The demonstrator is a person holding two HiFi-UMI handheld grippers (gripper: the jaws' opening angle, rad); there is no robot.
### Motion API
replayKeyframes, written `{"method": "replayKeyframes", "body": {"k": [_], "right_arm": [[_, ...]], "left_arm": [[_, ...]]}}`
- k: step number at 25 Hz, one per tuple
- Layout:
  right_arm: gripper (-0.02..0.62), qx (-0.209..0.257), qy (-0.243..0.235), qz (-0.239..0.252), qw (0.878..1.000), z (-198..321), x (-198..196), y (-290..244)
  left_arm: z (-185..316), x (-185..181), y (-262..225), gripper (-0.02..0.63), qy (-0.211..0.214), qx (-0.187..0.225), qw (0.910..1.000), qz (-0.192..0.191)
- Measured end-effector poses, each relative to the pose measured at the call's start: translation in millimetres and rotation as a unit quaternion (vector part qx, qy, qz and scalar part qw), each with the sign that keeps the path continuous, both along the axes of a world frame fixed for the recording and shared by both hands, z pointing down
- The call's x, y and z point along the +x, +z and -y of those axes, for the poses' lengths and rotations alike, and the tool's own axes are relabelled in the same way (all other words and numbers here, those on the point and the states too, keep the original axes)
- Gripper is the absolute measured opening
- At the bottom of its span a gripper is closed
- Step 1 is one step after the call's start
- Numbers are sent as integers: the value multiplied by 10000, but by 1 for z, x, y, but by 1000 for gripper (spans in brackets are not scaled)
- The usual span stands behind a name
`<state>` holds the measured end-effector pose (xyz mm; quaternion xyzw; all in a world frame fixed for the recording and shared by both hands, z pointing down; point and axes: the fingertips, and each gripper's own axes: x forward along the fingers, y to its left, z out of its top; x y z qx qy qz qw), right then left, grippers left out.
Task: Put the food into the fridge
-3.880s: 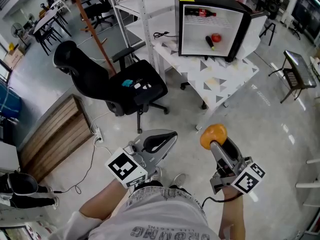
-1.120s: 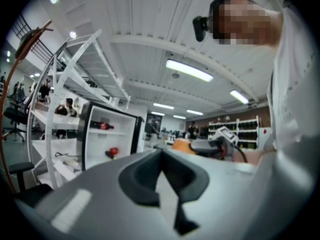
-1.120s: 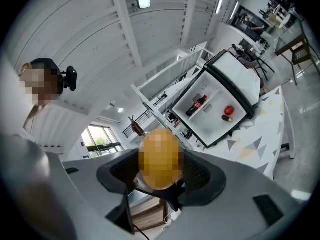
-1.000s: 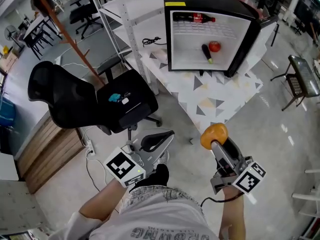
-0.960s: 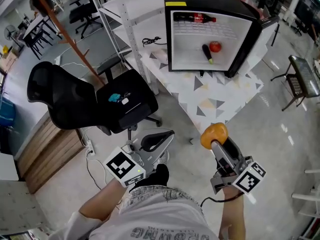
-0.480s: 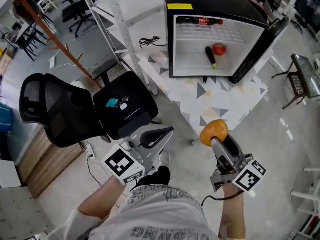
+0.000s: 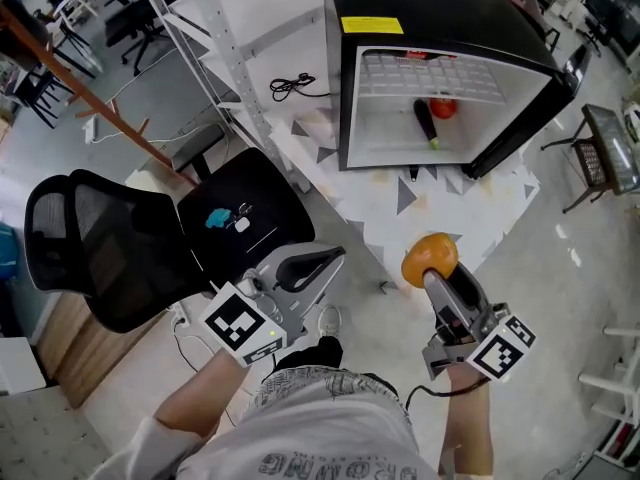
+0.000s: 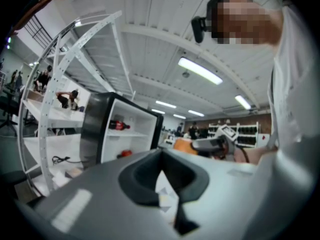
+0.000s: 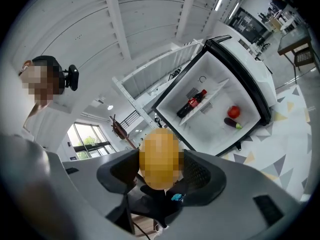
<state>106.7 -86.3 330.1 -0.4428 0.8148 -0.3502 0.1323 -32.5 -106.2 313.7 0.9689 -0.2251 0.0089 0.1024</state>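
Closer now than a moment ago, the open fridge fills more of the head view, and the black office chair has slid toward the left edge. That chair sits left of my left gripper, whose fingers meet at the tips with nothing between them. To the right, my right gripper clamps a round orange fruit between its fingers, well short of the fridge. Beyond those fingertips the fridge stands on a white table patterned with grey triangles. Inside, ahead of the fruit, a dark aubergine lies on the fridge floor just beside a red tomato, and a bottle lies on the shelf above them. Its door hangs open, off to the right of the fingers.
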Motion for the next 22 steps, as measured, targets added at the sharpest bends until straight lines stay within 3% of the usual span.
{"method": "replayKeyframes", "body": {"k": [9,22], "right_arm": [[256,3,27,-107,9999,47,-10,4],[256,35,-172,-264,9995,95,-6,19]], "left_arm": [[45,-14,6,6,-10,-10,10000,-14],[70,-15,24,6,-247,-142,9995,104]]}}
